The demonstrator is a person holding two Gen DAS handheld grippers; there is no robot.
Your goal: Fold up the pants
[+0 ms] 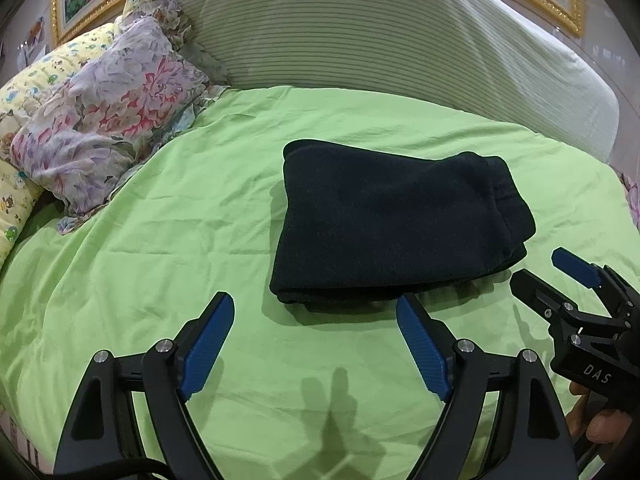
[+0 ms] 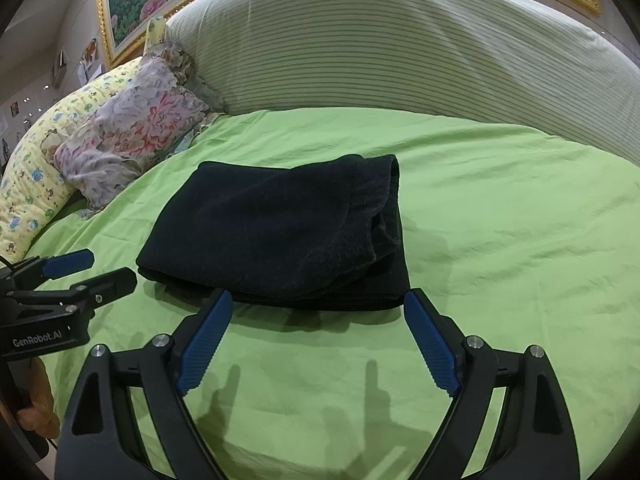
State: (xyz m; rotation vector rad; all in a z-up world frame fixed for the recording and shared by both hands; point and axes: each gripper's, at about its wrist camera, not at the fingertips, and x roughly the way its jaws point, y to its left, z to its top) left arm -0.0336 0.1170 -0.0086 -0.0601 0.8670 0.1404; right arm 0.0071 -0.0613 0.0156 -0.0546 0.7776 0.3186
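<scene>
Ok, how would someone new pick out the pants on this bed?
Start at the green sheet covering the bed, in front of the big striped cushion. The pants lie folded near its middle, right of the floral pillow. They are the only dark, plain thing there.

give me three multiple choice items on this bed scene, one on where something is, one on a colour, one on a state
1. Where do the pants lie?
A. on the green sheet
B. on the striped bolster
C. on the floral pillow

2. What colour are the gripper pads?
A. red
B. blue
C. white

3. What state are the pants in?
A. spread out flat, full length
B. held up in the air
C. folded into a stacked bundle

Answers: 1 A, green sheet shows on every side of them. 2 B, the ribbed inner faces are blue in both views. 3 C, layered edges show along the near and right sides, and both the left gripper and right gripper are open and apart from them.
</scene>
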